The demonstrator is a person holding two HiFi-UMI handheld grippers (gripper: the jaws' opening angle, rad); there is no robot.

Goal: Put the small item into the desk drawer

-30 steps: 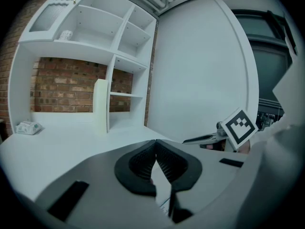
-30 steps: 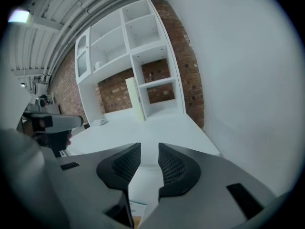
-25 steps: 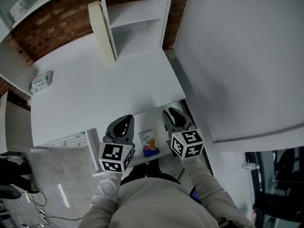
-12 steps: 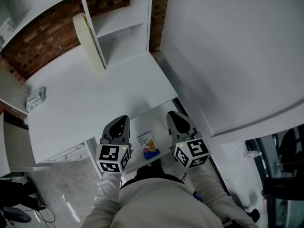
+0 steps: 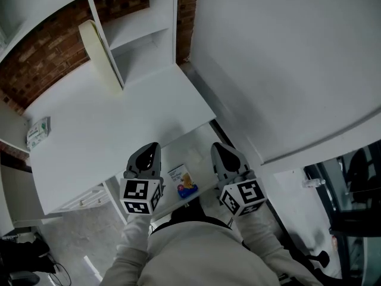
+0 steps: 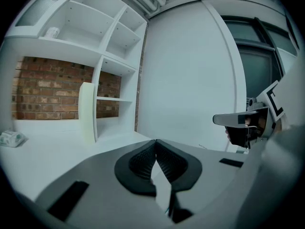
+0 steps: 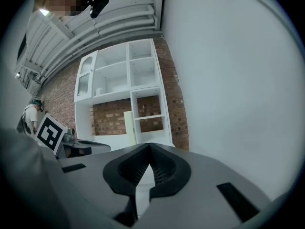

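A white desk (image 5: pixel 119 124) fills the middle of the head view, backed by a brick wall (image 5: pixel 41 58) and a white shelf unit (image 5: pixel 140 34) at twelve o'clock; a plain white wall (image 5: pixel 286 58) takes up everything from one to four o'clock; a tall cream board (image 5: pixel 98 55) stands upright on the desk at eleven o'clock, against the side of the shelf unit; a small packet (image 5: pixel 37 133) lies near the desk's nine o'clock edge, well apart from everything else; at six o'clock, under the desk's front edge, the drawer (image 5: pixel 199 140) stands pulled open, and the small item (image 5: pixel 186 185), a white card with an orange and a blue piece on it, lies inside it towards its near end; the left gripper (image 5: pixel 150 148) hangs at the item's nine o'clock and the right gripper (image 5: pixel 218 149) at its three o'clock, both above the drawer and neither touching the item; the left gripper's jaws are clenched tip to tip with nothing between them; the right gripper's jaws have just been closing and now meet, equally empty; both point across the desk towards the shelf unit; the person's pale sleeves (image 5: pixel 196 255) fill the bottom at six o'clock.
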